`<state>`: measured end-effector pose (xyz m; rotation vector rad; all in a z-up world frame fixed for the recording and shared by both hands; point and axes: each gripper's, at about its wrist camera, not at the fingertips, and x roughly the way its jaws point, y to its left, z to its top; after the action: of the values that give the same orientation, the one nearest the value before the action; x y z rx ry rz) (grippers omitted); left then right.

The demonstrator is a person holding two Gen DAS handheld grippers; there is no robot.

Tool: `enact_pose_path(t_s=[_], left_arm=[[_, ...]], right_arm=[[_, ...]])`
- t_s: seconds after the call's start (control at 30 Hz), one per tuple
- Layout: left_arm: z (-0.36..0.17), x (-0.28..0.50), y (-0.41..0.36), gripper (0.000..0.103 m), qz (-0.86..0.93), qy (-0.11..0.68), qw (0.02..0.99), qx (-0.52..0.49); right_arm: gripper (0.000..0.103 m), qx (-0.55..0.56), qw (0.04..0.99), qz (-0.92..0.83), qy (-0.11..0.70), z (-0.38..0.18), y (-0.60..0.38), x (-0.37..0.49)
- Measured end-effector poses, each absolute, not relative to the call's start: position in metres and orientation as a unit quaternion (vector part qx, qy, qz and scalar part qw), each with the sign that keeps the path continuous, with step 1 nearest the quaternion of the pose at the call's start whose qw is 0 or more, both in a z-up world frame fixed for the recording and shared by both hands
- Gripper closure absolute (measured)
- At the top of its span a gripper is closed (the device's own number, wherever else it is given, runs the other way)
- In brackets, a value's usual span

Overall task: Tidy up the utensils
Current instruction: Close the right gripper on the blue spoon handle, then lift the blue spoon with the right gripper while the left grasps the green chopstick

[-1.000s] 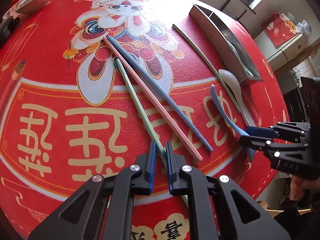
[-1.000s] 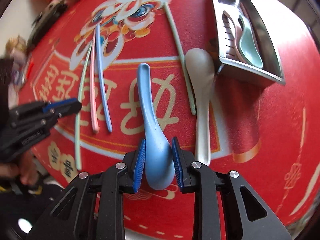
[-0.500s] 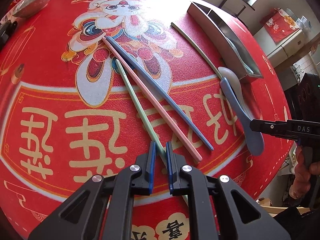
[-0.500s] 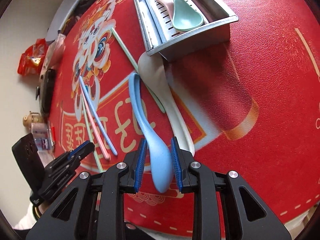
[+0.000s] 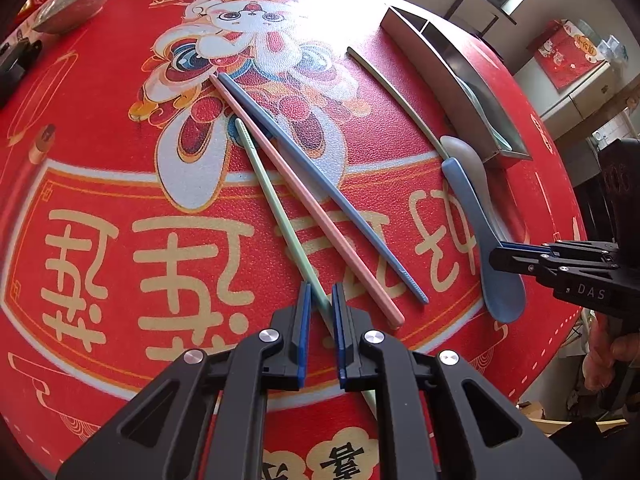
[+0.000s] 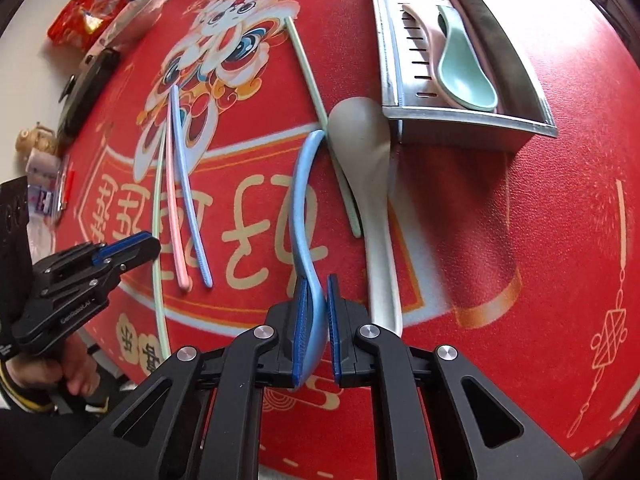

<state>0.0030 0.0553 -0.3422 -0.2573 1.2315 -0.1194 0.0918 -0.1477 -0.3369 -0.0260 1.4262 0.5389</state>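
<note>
Now, from the left wrist: the left tool (image 5: 320,312) is closed on the near end of the green chopstick (image 5: 276,216), which runs away up and to the left across the red desk (image 5: 120,200). The pink chopstick (image 5: 304,204) and the blue chopstick (image 5: 320,184) lie just beside it on nearly the same slant. Off to the right the right tool (image 5: 496,258) sits at the blue spoon (image 5: 484,240), bowl toward the desk edge, handle aimed at the steel tray (image 5: 452,68). A white spoon (image 5: 474,160) lies against it on the tray side.

From the right wrist: the right tool (image 6: 318,320) has just been closing, and its jaws now pinch the blue spoon (image 6: 306,208) across the narrow part by the bowl. The spoon has tipped onto its edge. Its long axis runs straight ahead from the tool, toward the tray (image 6: 472,120), which lies ahead and a little right. That is the relation the next move hangs on, I'd say. The white spoon (image 6: 370,168) and a second green chopstick (image 6: 316,96) lie in between, the handle tip touching or almost touching them. A mint spoon (image 6: 464,72) and a pink spoon (image 6: 424,36) already rest in the tray. The right hand is plainly the nearer to it; the left tool (image 6: 132,248) is well off to the left.
</note>
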Motion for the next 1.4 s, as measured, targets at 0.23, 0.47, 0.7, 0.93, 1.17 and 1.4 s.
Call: enact_pose_path(t_s=[0.23, 0.47, 0.7, 0.93, 1.17, 1.4], left_arm=[[-0.342, 0.003, 0.052, 0.091, -0.048, 0.576, 0.807, -0.118], [-0.338, 0.002, 0.066, 0.103, -0.046, 0.569, 0.805, -0.158], [-0.335, 0.003, 0.081, 0.103, -0.019, 0.573, 0.801, -0.171], [-0.336, 0.012, 0.075, 0.1, -0.013, 0.581, 0.795, -0.177], [-0.341, 0.018, 0.069, 0.092, 0.015, 0.586, 0.79, -0.18], [-0.34, 0.021, 0.062, 0.092, 0.051, 0.583, 0.791, -0.177]], right_arm=[[0.096, -0.014, 0.723, 0.268, 0.637, -0.339, -0.135, 0.097], [0.097, 0.017, 0.726, 0.298, 0.62, -0.333, -0.134, 0.1], [0.097, 0.035, 0.728, 0.308, 0.612, -0.328, -0.139, 0.101], [0.098, 0.038, 0.73, 0.316, 0.605, -0.323, -0.145, 0.101], [0.098, 0.03, 0.728, 0.326, 0.602, -0.318, -0.151, 0.109], [0.096, -0.022, 0.726, 0.33, 0.603, -0.318, -0.149, 0.119]])
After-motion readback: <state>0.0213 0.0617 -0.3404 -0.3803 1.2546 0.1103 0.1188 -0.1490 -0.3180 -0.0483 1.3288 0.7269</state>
